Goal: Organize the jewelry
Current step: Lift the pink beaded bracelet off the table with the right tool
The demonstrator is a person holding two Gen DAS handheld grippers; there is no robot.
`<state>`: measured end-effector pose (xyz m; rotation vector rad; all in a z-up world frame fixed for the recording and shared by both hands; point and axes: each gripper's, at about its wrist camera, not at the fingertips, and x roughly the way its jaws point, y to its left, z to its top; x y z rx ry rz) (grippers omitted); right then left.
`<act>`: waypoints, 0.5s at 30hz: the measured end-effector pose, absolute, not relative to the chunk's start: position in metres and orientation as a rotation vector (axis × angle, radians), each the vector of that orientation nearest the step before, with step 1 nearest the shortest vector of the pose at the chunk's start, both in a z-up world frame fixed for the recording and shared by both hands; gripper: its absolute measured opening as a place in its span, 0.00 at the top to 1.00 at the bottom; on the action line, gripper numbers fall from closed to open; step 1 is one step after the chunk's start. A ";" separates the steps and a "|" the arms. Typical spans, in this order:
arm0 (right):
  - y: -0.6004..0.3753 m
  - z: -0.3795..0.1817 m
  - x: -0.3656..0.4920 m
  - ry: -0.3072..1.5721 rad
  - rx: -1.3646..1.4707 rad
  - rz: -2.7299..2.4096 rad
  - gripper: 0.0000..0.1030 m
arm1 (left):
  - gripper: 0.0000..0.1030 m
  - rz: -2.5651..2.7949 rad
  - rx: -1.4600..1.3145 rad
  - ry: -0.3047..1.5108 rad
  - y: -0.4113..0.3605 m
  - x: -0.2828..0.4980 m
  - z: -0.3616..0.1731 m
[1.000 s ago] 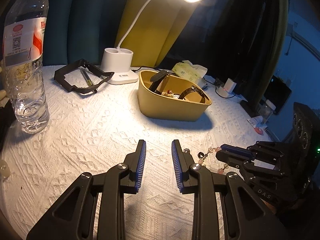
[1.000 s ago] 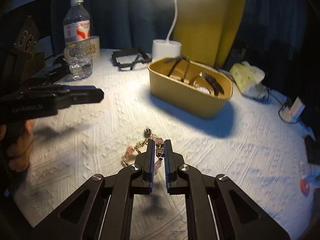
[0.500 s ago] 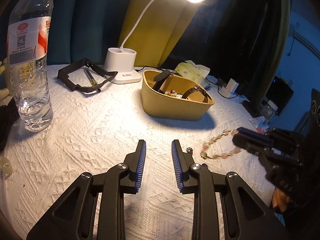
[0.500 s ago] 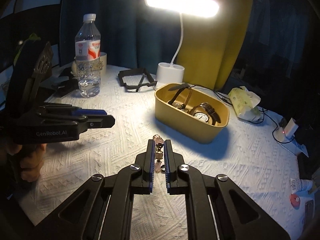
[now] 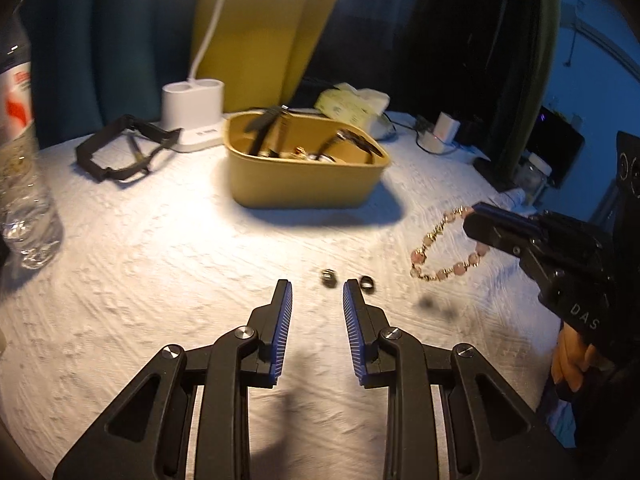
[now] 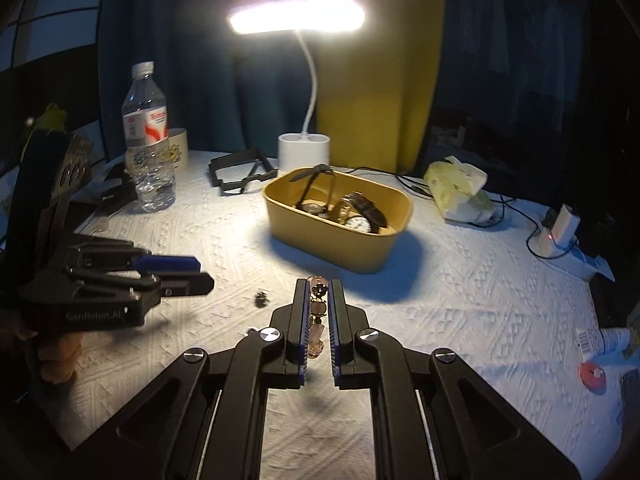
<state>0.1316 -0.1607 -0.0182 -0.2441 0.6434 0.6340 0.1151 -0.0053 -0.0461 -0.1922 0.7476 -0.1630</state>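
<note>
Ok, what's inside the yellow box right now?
The yellow box holds several watches with dark straps, some gold-coloured. Its near wall hides the bottom, so smaller pieces can't be ruled out.

Dim room, glaring desk lamp (image 6: 298,16) — motion blur, dark fisheye edges

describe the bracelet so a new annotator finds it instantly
Start at the yellow tray under the desk lamp. Nearer the camera, the right gripper holds a pink-bead bracelet above the cloth. The two rings nearby are small, dark and lying flat.
</note>
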 end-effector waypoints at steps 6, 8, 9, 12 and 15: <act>-0.184 -0.021 0.139 0.644 -0.193 0.625 0.92 | 0.72 -0.162 -0.173 0.793 -0.023 0.129 -0.052; -0.190 -0.023 0.142 0.648 -0.176 0.624 0.92 | 0.72 -0.154 -0.165 0.807 -0.026 0.134 -0.055; -0.192 -0.024 0.144 0.651 -0.168 0.624 0.92 | 0.72 -0.149 -0.159 0.816 -0.028 0.138 -0.056; -0.197 -0.028 0.149 0.659 -0.156 0.622 0.92 | 0.72 -0.131 -0.144 0.839 -0.030 0.147 -0.061; -0.202 -0.030 0.154 0.662 -0.140 0.624 0.92 | 0.72 -0.105 -0.133 0.866 -0.031 0.157 -0.066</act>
